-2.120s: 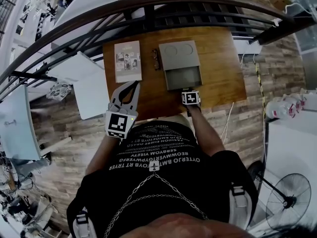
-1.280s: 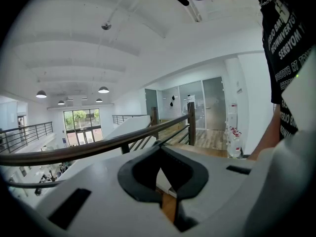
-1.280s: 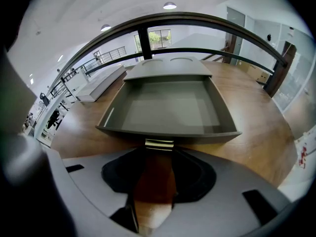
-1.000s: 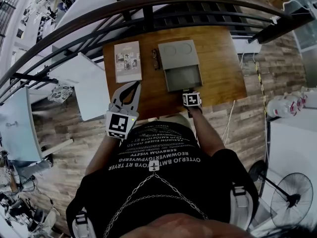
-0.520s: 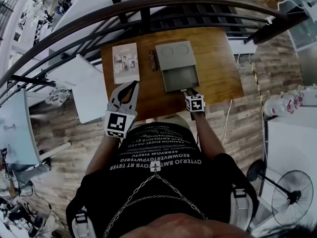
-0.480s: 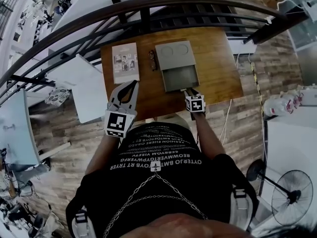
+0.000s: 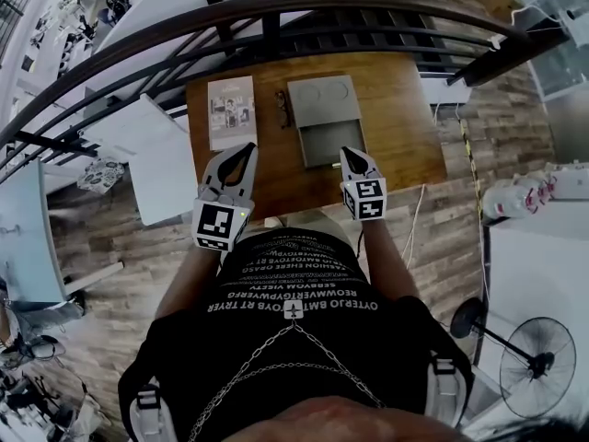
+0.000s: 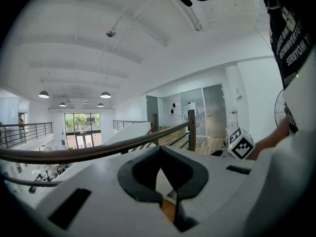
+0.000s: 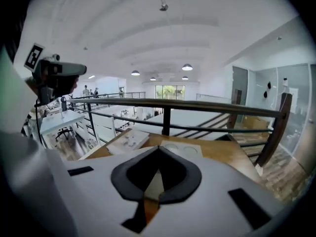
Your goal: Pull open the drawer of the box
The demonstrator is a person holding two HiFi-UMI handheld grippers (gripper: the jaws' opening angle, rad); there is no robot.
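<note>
Closest to the person's chest, the left tongs (image 7: 245,149) hang over the near edge of the wooden table (image 7: 405,145), clenched with their tips meeting and nothing between them. The right tongs (image 7: 351,153) are held level with them on the other side. Their jaws have just been closing and now sit tip to tip on nothing at all, so the drawer's front is not in their bite. Just past those right tips, a little toward the left tongs, lies the drawer (image 7: 329,144). It is already drawn well out of the grey box (image 7: 321,94), with its open tray facing up and its front edge toward the person. The drawer's slide runs straight from the box toward the person's body, which is nearly the same line the right tongs point along, so any further pull would be a plain draw backward. The right hand is clearly the nearer one. From its own view it looks down over the box top, so I judge it to be above the drawer front and not touching it. The left tongs are well off to the side and point toward the booklet (image 7: 230,110) lying left of the box, with a small dark thing I cannot make out in the gap between the two. Beyond the table's far edge runs the dark railing (image 7: 276,12). To my eye the job looks as good as done.
</note>
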